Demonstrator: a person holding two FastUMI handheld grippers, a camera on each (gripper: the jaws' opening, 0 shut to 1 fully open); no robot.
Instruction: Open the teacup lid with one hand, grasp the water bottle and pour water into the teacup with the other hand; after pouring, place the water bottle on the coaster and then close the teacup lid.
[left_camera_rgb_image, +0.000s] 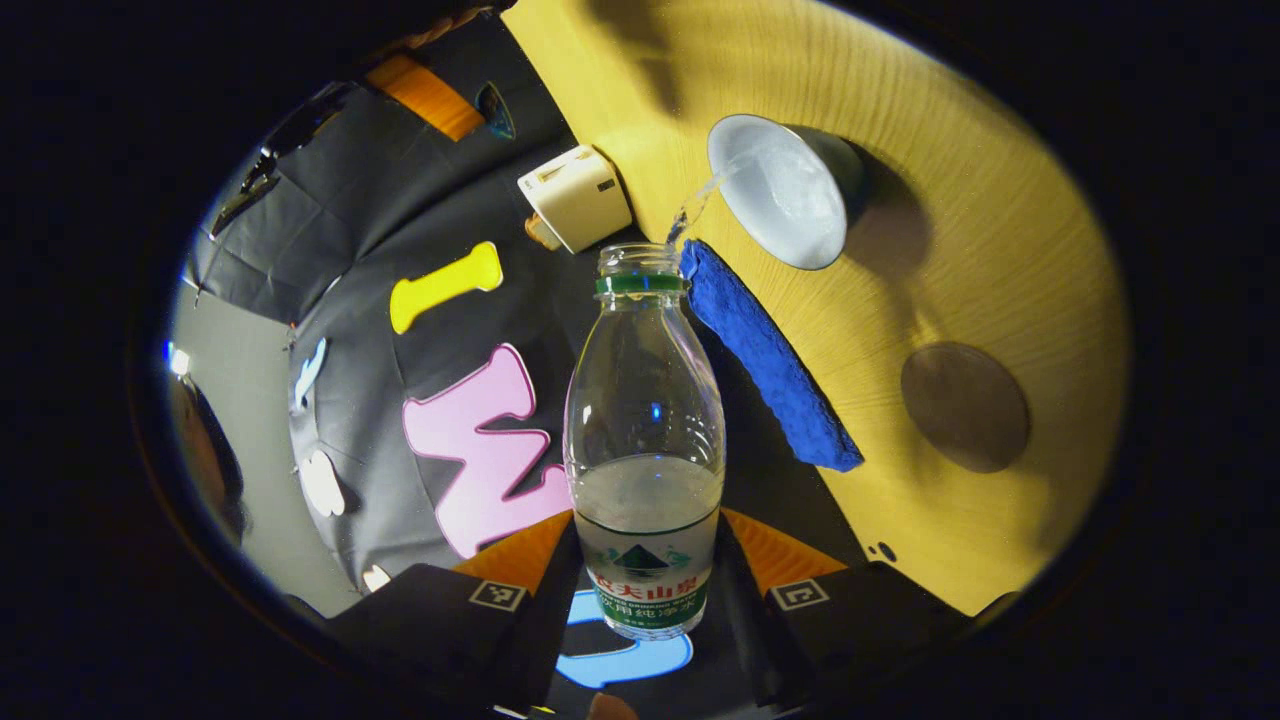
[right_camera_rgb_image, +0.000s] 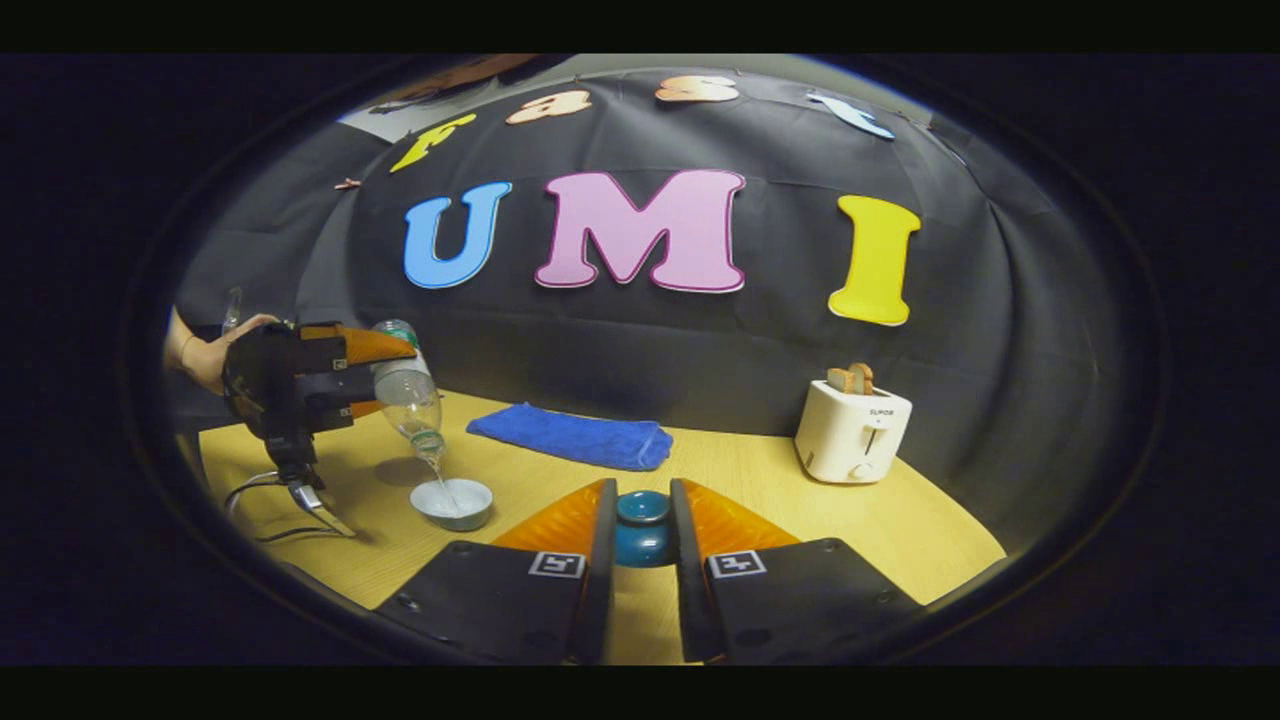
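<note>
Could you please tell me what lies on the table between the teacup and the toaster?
The blue cloth lies between the teacup and the toaster, as the right gripper view shows.

left gripper view: above, tilted down at teacup (left_camera_rgb_image: 785, 190) | right gripper view: low, level, facing wall | shared: teacup

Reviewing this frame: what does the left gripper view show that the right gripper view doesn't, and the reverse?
Left gripper view's own: the coaster, nothing on it. Right gripper view's own: the teacup lid held in the right hand-held gripper, and a hand holding the left hand-held gripper. Shared: the water bottle pouring into the teacup, blue cloth, toaster.
</note>
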